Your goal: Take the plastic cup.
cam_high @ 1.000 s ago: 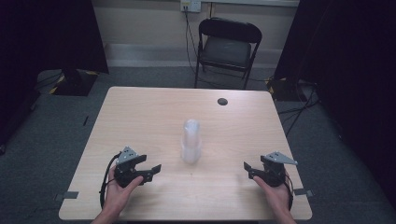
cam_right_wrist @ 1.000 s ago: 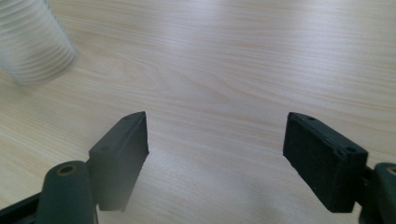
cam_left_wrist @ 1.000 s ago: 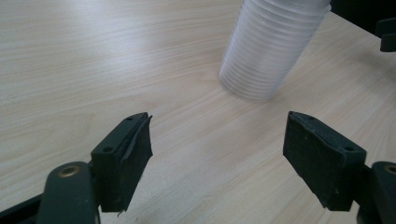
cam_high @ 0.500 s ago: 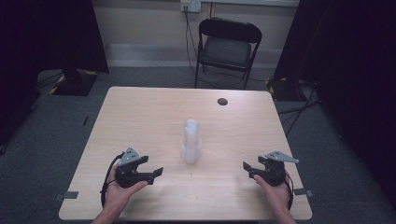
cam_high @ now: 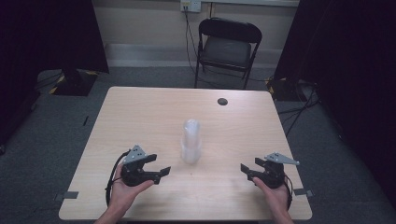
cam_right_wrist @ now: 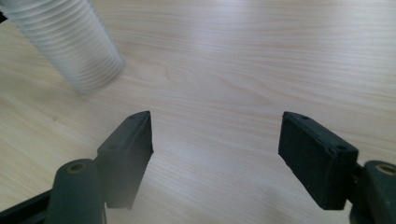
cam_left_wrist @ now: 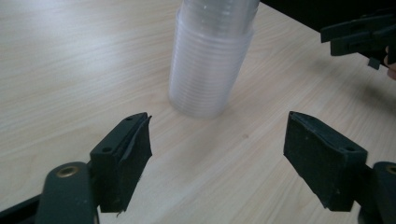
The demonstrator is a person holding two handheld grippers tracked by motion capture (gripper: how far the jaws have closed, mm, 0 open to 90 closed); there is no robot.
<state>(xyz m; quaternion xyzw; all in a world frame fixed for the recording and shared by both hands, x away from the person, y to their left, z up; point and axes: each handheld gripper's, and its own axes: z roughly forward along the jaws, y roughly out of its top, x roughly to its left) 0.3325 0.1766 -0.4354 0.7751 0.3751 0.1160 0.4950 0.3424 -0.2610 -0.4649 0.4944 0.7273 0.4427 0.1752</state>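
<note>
Clear plastic, the stack of cups stands mouth-down and upright on the table, long axis vertical, just ahead of the left gripper and between both; that gripper's jaws, which have just been closing a little, gape wide with nothing between them; the right gripper is likewise spread and empty; best approach level, centring the stack's base between the pads before squeezing gently, since thin walls may buckle.

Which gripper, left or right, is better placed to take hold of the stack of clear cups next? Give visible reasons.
Probably the left gripper: its open jaws point at the stack of clear cups, which stands nearer to it. The right gripper is open too, but sits farther off, with the stack off to one side of its jaws.
</note>
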